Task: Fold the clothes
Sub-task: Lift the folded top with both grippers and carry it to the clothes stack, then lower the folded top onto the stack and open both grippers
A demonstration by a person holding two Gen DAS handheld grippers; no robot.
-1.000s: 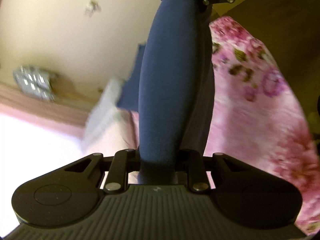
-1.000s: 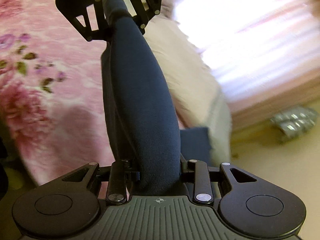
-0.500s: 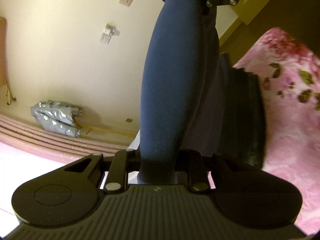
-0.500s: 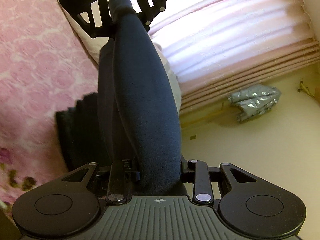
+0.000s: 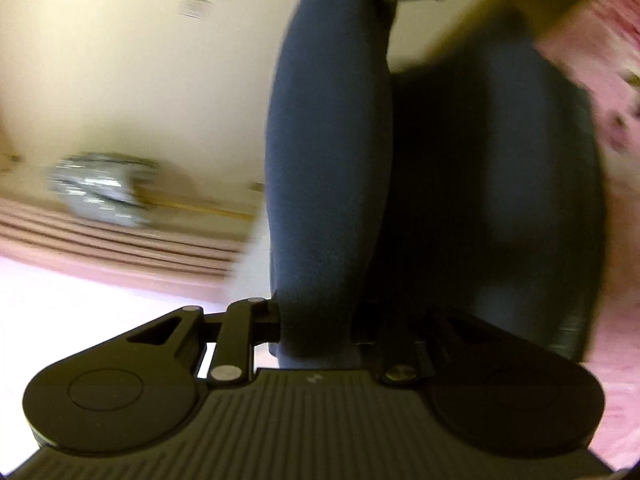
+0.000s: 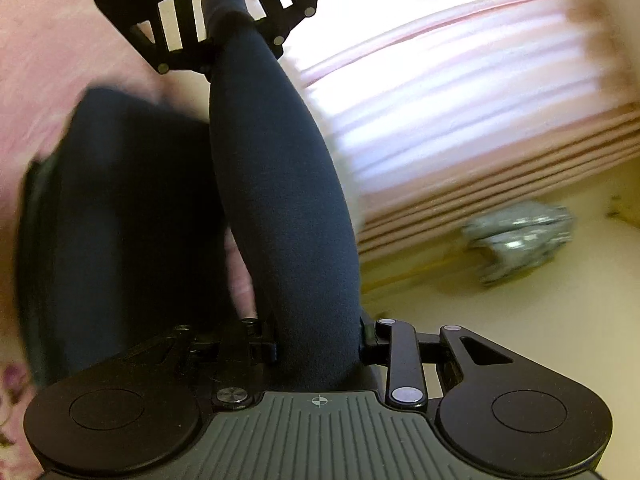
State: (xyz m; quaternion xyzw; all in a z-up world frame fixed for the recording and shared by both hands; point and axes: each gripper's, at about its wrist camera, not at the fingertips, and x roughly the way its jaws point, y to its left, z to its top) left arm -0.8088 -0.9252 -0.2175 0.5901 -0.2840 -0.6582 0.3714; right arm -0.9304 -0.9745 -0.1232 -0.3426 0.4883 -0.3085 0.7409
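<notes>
A dark navy garment [image 5: 332, 152] is stretched between my two grippers and held up in the air. My left gripper [image 5: 320, 320] is shut on one end of it; the rolled fabric runs up to the other gripper at the top of the view. My right gripper [image 6: 316, 344] is shut on the other end of the navy garment [image 6: 276, 184], and the left gripper [image 6: 224, 12] shows at the top. The rest of the cloth hangs down dark beside the roll in the left wrist view [image 5: 500, 184] and in the right wrist view [image 6: 120, 208]. Both views are motion-blurred.
A pink floral bedspread [image 5: 608, 92] lies below, also seen in the right wrist view [image 6: 48, 60]. Pink curtains [image 6: 460, 112] with bright window light, a cream wall [image 5: 120, 80] and a silver wrapped pipe [image 6: 520, 240] are behind.
Both grippers have kept their hold and swung upward and round: the bedspread has slid out of view, and more hanging cloth now fills the side of each view.
</notes>
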